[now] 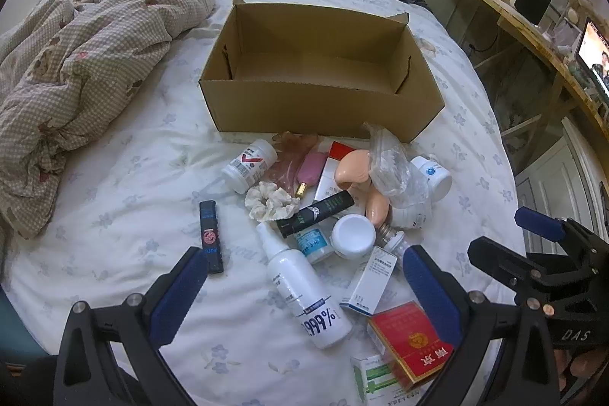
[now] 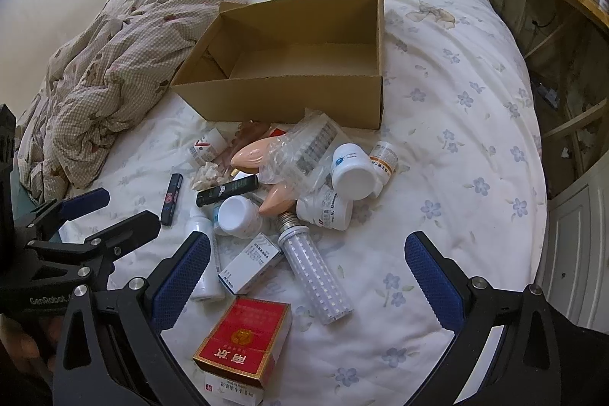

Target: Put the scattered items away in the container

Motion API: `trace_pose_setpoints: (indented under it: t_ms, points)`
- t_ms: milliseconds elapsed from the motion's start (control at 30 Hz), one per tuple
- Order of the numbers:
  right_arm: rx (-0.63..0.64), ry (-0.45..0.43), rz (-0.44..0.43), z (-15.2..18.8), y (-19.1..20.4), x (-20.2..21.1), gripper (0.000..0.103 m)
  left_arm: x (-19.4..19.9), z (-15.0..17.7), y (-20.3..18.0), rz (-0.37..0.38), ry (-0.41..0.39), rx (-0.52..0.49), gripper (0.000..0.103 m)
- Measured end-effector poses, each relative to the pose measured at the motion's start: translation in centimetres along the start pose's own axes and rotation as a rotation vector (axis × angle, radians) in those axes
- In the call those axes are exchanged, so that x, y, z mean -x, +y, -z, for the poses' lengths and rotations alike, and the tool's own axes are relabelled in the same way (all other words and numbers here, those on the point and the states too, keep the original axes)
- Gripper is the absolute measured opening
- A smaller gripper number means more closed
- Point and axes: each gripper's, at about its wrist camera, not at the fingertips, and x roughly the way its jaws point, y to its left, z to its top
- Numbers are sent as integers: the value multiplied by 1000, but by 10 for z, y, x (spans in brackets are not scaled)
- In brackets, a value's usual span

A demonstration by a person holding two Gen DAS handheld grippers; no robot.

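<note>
Plainly, both tongs hover over a bed [image 1: 125,185] with their blue-padded jaws spread apart and nothing between them: the left gripper [image 1: 304,286] fills the bottom of the left wrist view, and the right gripper [image 2: 308,273] fills the bottom of the right wrist view. Each also shows at the edge of the other's picture, the right one at the lower right of the left wrist view and the left one at the lower left of the right wrist view. An open cardboard box [image 1: 323,109] sits in the upper middle of both frames, on the flowered sheet, and what can be seen of its inside holds nothing. Just below its near wall lies the heap of scattered items: a white spray bottle [image 1: 304,288] marked 999% in the lower centre, a red cigarette pack [image 1: 413,341] at the lower right beside the right pad of the left gripper, a white jar [image 1: 353,236], a black tube [image 1: 314,214] lying across the pile, a cream scrunchie [image 1: 271,202], and a white pill bottle [image 1: 249,165] nearest the box. A black lip balm [image 1: 211,236] lies a little apart to the left. An LED corn bulb [image 2: 314,271] lies in the middle of the right wrist view. A rumpled checked quilt [image 1: 76,71] covers the left side.
</note>
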Motion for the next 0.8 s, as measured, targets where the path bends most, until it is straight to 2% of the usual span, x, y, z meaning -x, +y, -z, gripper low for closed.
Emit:
trace_pose_setpoints:
  t_ms: [800]
  points:
    - [-6,12,-4,0,1,0,102,0,-1,4,-12,-15,-5,102]
